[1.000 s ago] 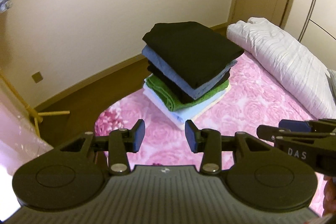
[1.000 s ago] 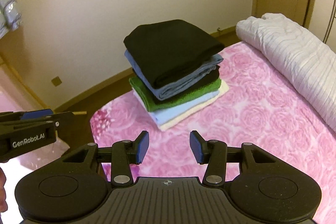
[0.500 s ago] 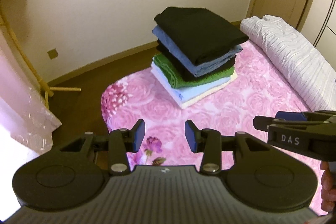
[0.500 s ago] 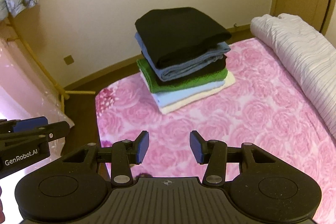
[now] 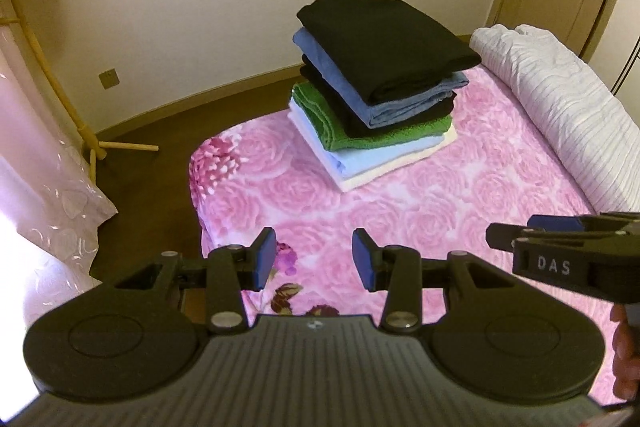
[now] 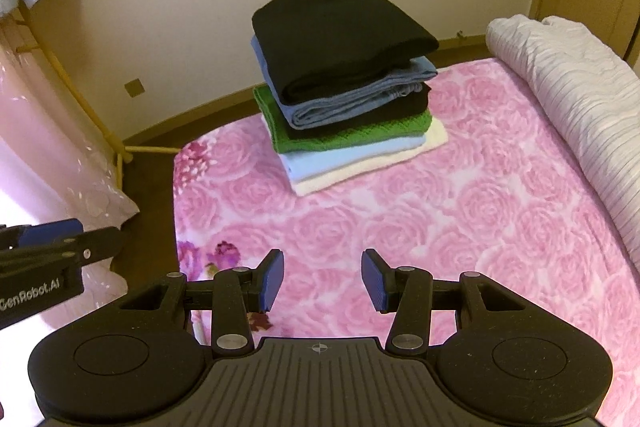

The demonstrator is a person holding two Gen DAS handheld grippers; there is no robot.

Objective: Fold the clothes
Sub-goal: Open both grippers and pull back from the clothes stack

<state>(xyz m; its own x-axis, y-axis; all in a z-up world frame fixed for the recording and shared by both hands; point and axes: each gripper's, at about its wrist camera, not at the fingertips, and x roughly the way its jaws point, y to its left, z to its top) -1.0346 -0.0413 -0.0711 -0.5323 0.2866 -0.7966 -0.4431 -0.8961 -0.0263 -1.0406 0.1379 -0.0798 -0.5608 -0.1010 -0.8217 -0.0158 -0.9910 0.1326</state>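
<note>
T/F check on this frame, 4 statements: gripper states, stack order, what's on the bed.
1. Both the left gripper and right gripper are open and empty. True.
2. A green item tops the clothes stack. False: a black garment is on top; the green towel sits lower.
3. The stack rests on the pink floral blanket. True.
4. The white quilt lies under the stack. False: it lies apart, to the right.

Pink rose-patterned bed cover (image 5: 420,195), spread across the middle and lower right of the frame. Resting directly on it: stack of folded clothes (image 5: 376,83) at upper centre, cream piece lowest; rolled white striped quilt (image 5: 560,99) along the right edge, just beside the stack.
</note>
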